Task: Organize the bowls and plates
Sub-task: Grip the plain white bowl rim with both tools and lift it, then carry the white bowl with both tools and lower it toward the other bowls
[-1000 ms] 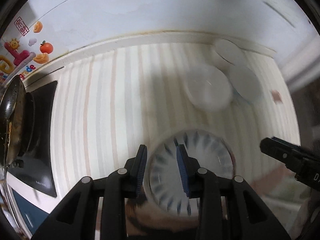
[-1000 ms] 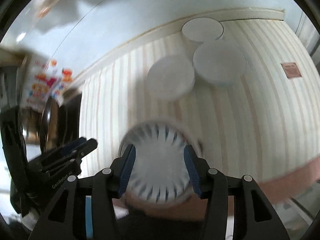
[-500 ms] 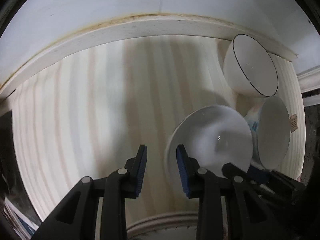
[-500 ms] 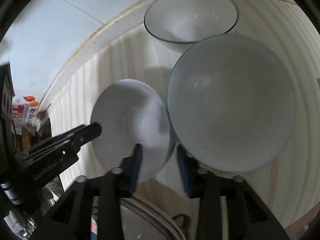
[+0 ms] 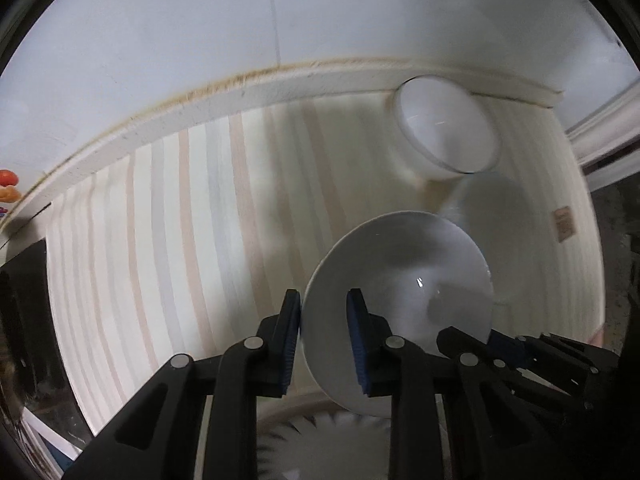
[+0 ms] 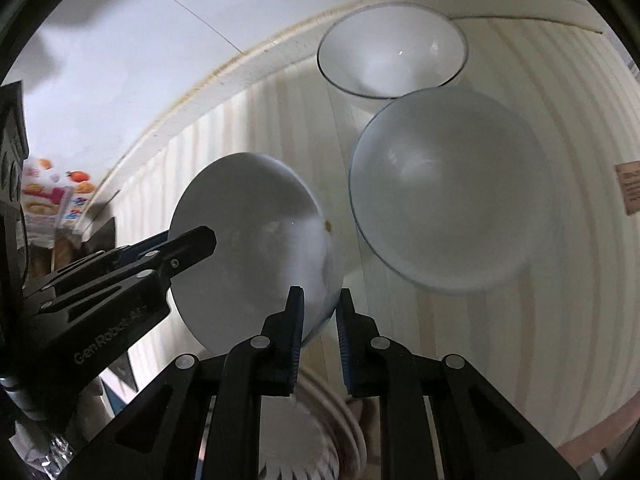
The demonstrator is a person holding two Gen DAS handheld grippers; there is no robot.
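**Two claws closing on the rim of one white bowl**

A striped surface [image 5: 180, 240] is seen below both cameras, bounded by a pale raised ledge [image 5: 200, 96] under a white wall [image 5: 160, 20]. At the left edge a dark appliance [image 5: 24, 300] is cut off and cannot be identified.

A large white bowl [image 6: 444, 188] is set on the surface to the right; in the left wrist view it is blurred and mostly hidden behind the nearer bowl. Behind it, against the ledge, a dark-rimmed bowl [image 6: 392, 48] is seen, touching or nearly touching the large one; which cannot be told.

The nearer white bowl [image 6: 248, 240] is tilted, and its rim is taken from two sides. The left claw [image 5: 323, 336] is closing, with the bowl's left rim between its blue pads. The right claw [image 6: 320, 332] is closing as well, with the opposite rim between its pads. Whether the pads already press on the wall is hard to make out. Whether the bowl's base rests on the surface is hidden.

Below the claws a patterned plate [image 6: 300, 440] is cut off by the frame and largely covered by the black fingers. A small brown label [image 6: 628, 188] lies at the far right.
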